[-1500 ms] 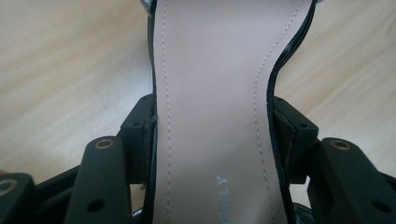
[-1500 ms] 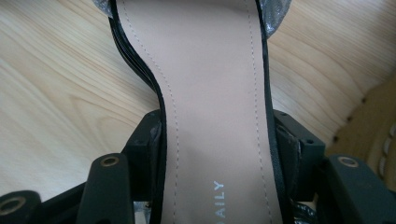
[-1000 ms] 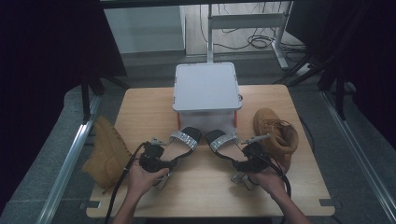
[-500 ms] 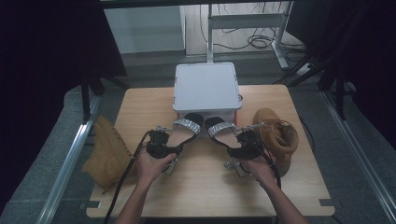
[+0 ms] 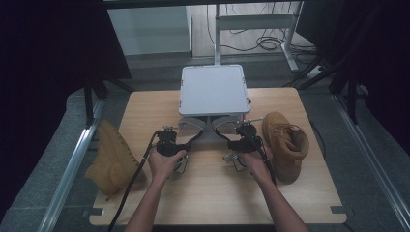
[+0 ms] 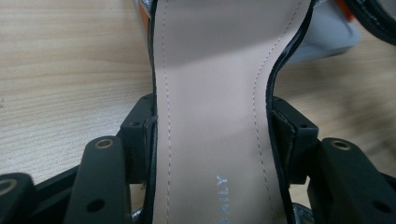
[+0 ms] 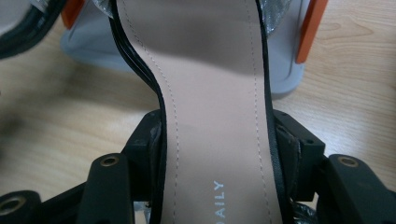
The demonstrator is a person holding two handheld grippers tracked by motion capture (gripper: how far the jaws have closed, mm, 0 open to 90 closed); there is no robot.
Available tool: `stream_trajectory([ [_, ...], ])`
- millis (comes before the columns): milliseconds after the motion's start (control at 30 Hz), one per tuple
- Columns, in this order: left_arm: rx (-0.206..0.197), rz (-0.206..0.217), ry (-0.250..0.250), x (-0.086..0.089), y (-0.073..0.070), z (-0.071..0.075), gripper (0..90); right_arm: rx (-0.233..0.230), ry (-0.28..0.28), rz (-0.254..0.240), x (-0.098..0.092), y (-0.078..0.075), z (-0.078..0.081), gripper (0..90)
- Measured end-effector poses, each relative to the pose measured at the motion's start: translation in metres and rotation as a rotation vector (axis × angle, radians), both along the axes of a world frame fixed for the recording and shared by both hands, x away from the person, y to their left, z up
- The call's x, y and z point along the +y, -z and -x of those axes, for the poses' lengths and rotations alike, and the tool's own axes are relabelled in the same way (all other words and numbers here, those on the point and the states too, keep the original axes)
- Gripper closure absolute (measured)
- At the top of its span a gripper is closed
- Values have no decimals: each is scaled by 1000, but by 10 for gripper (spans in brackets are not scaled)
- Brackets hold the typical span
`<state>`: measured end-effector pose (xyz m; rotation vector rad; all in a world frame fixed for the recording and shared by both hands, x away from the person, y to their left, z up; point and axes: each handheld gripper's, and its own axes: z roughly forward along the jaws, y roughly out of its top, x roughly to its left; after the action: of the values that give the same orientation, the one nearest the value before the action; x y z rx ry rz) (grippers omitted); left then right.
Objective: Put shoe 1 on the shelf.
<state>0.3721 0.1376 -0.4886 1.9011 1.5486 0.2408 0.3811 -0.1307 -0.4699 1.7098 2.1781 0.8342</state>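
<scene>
Left gripper point(image 5: 170, 145) clamps the left sandal point(image 6: 210, 116); right gripper point(image 5: 244, 141) clamps the right sandal point(image 7: 215, 116). Both sandals' toes slip under the grey box point(image 5: 212, 89) at the table's point(image 5: 208, 198) far edge.

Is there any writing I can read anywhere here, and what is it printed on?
"AILY" on the insole of the left sandal, its start hidden below the frame edge.
"DAILY" on the insole of the right sandal, which may continue below the frame.
No writing shows on the grey box or the tan boots.
</scene>
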Motion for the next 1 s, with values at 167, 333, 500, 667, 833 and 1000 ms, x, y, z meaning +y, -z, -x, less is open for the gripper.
stream_trajectory([
  [167, -7, 20, -9, -1, 0, -3, 424, 0, 19, -12, 7, 2, -6, 427],
  [333, -4, 18, -22, 1, 1, -5, 424, 3, 32, -18, 7, 3, -8, 427],
  [500, -4, 32, -12, 1, 2, -6, 425, 1, 36, -25, 5, 4, -8, 427],
  [667, -3, 40, -12, 1, 1, -6, 424, 6, 39, -51, 4, 4, -8, 427],
  [833, -10, 33, -7, 0, -2, -7, 425, 1, 15, -67, 4, 5, -8, 427],
  [1000, -21, 59, 13, -8, -12, -9, 424, 1, 26, -103, 3, 8, -9, 427],
])
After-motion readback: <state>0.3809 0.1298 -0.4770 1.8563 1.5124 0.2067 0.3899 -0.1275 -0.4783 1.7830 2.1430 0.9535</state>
